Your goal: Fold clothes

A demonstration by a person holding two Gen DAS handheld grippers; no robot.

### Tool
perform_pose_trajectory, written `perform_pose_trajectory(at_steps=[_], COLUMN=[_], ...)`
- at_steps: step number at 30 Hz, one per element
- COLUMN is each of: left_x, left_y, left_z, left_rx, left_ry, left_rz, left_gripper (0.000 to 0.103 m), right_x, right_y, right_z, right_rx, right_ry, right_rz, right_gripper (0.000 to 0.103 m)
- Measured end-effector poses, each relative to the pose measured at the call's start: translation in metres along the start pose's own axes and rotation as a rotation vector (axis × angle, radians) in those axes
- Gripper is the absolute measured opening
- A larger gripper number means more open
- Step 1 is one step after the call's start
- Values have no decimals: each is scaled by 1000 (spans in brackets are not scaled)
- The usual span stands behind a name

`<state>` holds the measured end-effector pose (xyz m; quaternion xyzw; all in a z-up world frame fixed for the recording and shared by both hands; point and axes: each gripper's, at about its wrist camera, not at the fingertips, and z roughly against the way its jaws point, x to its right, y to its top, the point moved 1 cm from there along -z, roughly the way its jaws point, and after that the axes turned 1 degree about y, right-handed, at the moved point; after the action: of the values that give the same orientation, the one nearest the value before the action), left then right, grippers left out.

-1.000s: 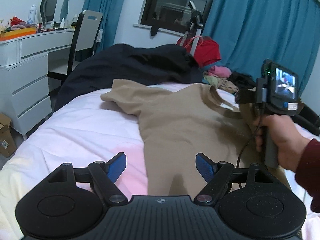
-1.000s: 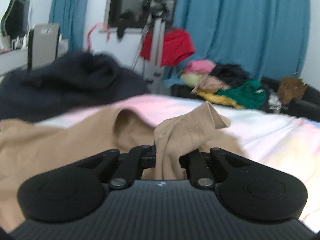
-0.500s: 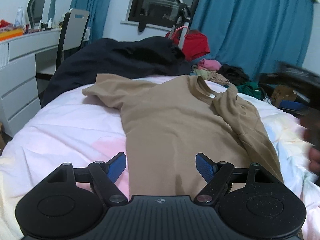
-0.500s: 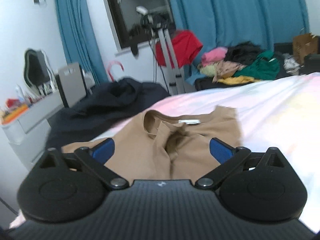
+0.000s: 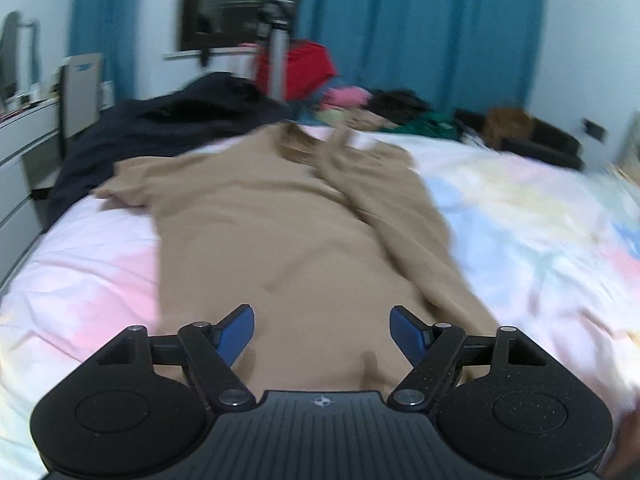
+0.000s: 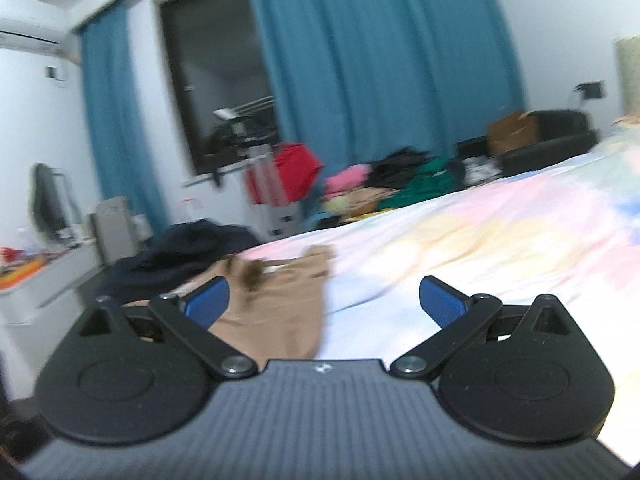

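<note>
A tan shirt (image 5: 280, 236) lies spread on a pastel bedsheet (image 5: 520, 220), stretching straight ahead of the left claw (image 5: 322, 330), whose blue-padded fingers (image 5: 236, 332) stand wide apart with nothing between them, the shirt's hem running beneath and between them. The shirt's right side is folded inward, a long flap (image 5: 396, 216) of fabric lying diagonally over the body ahead and to the right of this claw, while its other sleeve (image 5: 124, 188) spreads out ahead and to the left. Beyond the shirt's collar, a dark garment (image 5: 168, 120) is heaped at the far left of the bed, and a red cloth (image 5: 304, 68) hangs on a stand past it, before teal curtains (image 5: 416, 28). The right claw (image 6: 324, 300) also stands wide apart and empty, hovering above the bed; from its view the shirt (image 6: 276, 312) sits ahead and to the left, partly behind its left finger (image 6: 206, 300), with bare bedsheet (image 6: 500, 232) ahead and to the right. Farther ahead of the right claw, a pile of mixed clothes (image 6: 384, 188) rests against the curtains (image 6: 380, 60), and a white dresser (image 6: 48, 276) stands off to the far left. Both views are blurred.
</note>
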<state>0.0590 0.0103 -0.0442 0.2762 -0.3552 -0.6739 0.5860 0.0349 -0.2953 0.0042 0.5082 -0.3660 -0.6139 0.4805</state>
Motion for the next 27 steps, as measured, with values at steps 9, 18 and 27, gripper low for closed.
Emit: perform_pose_trajectory(at_steps=[9,18,27], left_x=[103,171,165], left_y=[-20,-53,-68], left_z=[11,-8,-29], left_rx=[-150,-260,-308], left_ry=[-202,-276,-220], left_rz=[-71,-186,-184], left_gripper=[60,30,1], right_x=[56,94,104], right_y=[10,8,2], right_z=[8,11,5], right_rx=[65,113,69], right_ry=[-56,-64,-73], right_rz=[-77,-205,-240], right_gripper=[103,103,103])
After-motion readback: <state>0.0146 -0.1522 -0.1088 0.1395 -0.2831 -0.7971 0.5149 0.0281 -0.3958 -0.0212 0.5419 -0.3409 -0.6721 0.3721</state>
